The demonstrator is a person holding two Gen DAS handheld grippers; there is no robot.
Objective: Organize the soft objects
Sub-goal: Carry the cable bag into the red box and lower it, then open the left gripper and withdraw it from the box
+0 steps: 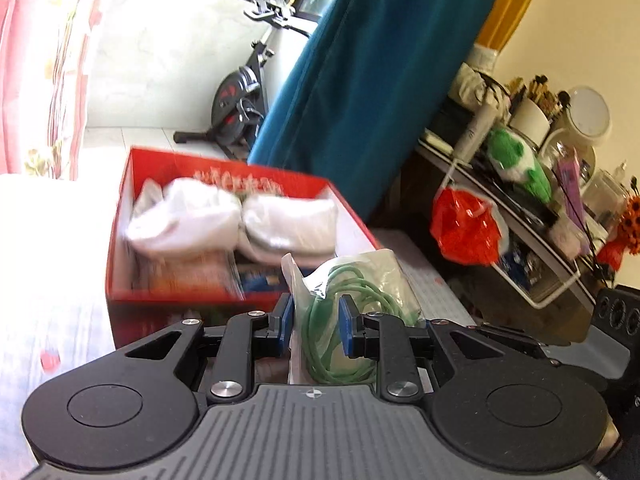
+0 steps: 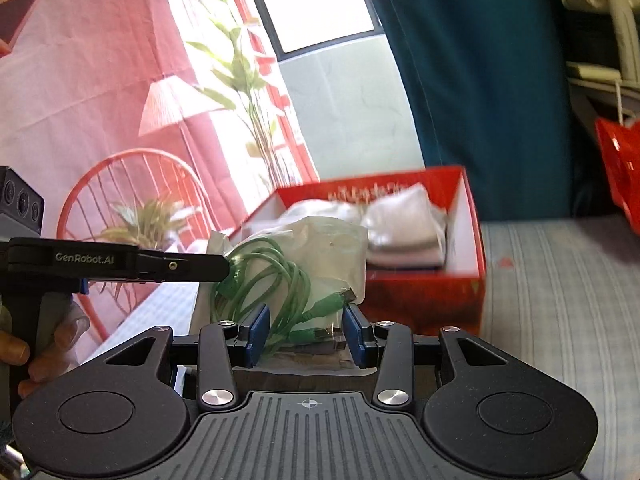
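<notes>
A clear plastic bag holding a coiled green cable is held up in front of a red box. My left gripper is shut on the bag. My right gripper is also shut on the bag, at its lower end where the cable plugs lie. The left gripper shows in the right wrist view, coming in from the left at the bag's edge. The red box stands on the bed just beyond the bag and holds white folded soft bundles and flat packets.
A checked bed sheet lies to the right of the box. A teal curtain hangs behind it. A cluttered shelf with a red plastic bag and a green plush toy stands at right. An exercise bike is at the back.
</notes>
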